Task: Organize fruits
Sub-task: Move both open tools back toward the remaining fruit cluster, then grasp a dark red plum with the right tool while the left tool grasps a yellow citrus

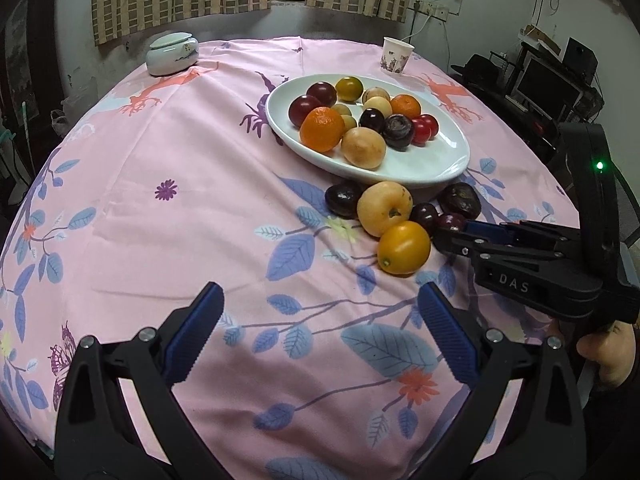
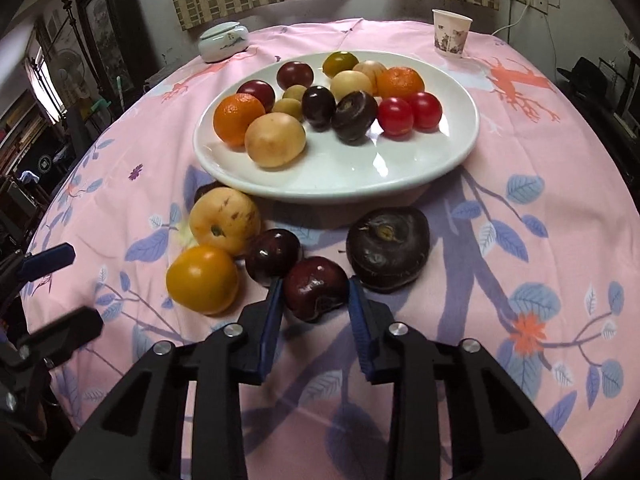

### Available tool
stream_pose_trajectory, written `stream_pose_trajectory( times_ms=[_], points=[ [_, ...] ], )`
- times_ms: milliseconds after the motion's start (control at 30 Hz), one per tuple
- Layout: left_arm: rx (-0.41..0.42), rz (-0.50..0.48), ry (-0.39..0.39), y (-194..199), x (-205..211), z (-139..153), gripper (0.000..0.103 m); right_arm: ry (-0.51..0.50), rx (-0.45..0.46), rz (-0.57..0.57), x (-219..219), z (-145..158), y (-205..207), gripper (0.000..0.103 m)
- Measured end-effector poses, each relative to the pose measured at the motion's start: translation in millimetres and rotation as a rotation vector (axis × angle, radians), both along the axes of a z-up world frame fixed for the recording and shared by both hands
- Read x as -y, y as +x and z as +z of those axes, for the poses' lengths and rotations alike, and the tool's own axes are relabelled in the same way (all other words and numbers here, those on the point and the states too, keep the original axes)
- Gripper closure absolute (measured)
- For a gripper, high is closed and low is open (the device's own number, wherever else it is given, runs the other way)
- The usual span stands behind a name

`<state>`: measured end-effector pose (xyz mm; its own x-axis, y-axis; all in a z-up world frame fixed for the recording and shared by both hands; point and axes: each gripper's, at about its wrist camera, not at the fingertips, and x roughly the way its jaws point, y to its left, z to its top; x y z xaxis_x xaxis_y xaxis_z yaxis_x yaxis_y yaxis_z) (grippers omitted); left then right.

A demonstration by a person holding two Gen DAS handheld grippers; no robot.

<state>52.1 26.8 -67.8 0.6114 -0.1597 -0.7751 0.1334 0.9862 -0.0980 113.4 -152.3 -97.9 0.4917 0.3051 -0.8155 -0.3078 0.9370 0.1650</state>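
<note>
My right gripper [image 2: 316, 300] is closed on a dark red plum [image 2: 315, 289] lying on the pink cloth [image 2: 520, 240], its blue pads pressing on the fruit's left and right sides. My left gripper [image 1: 320, 336] hangs with its jaws wide apart over bare cloth, nothing between them.

Just left of the held plum lies a second dark plum [image 2: 273, 255], touching it. Further left sit a yellow-orange tomato [image 2: 203, 280] and, behind it, a pale yellow apple [image 2: 225, 221]. To the right, near the held plum, rests a large dark water chestnut [image 2: 387, 248]. All of these lie just in front of the white oval plate [image 2: 340, 176], which already carries oranges, red tomatoes, dark plums and pale fruits.

At the far edge of the table stand a white lidded jar [image 2: 224, 42] on the left and a paper cup [image 2: 451, 33] on the right; the cup's print is too small to read. In the left wrist view the side of my right gripper bears the letters "DAS" [image 1: 514, 283].
</note>
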Motion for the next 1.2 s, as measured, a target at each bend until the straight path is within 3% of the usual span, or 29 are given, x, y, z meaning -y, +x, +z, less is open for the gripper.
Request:
stream_pose_trajectory(
  times_ms=[333, 433, 500, 567, 667, 1200],
  points=[
    [-0.009, -0.069, 0.057, 17.6, 38.6, -12.9, 0.004, 0.029, 0.019, -0.081, 41.3, 19.2, -33.4, 0.071],
    [-0.025, -0.068, 0.058, 29.2, 48.4, -19.0, 0.009, 0.053, 0.010, -0.111, 58.5, 20.3, -39.4, 0.071],
    [-0.051, -0.079, 0.042, 38.5, 53.2, -24.8, 0.037, 0.064, 0.004, -0.124, 66.8, 20.1, -42.2, 0.071],
    [-0.083, -0.107, -0.001, 46.4, 57.4, -31.8, 0.049, 0.075, 0.002, -0.131, 71.2, 20.4, -43.7, 0.071],
    [-0.062, -0.123, 0.021, 42.4, 64.6, -29.4, 0.065, 0.085, 0.006, -0.135, 73.6, 22.2, -45.8, 0.071],
    [-0.015, -0.098, -0.013, 15.1, 42.9, -3.0, 0.065, 0.077, 0.030, -0.071, 45.3, 36.5, -53.3, 0.071]
  ],
)
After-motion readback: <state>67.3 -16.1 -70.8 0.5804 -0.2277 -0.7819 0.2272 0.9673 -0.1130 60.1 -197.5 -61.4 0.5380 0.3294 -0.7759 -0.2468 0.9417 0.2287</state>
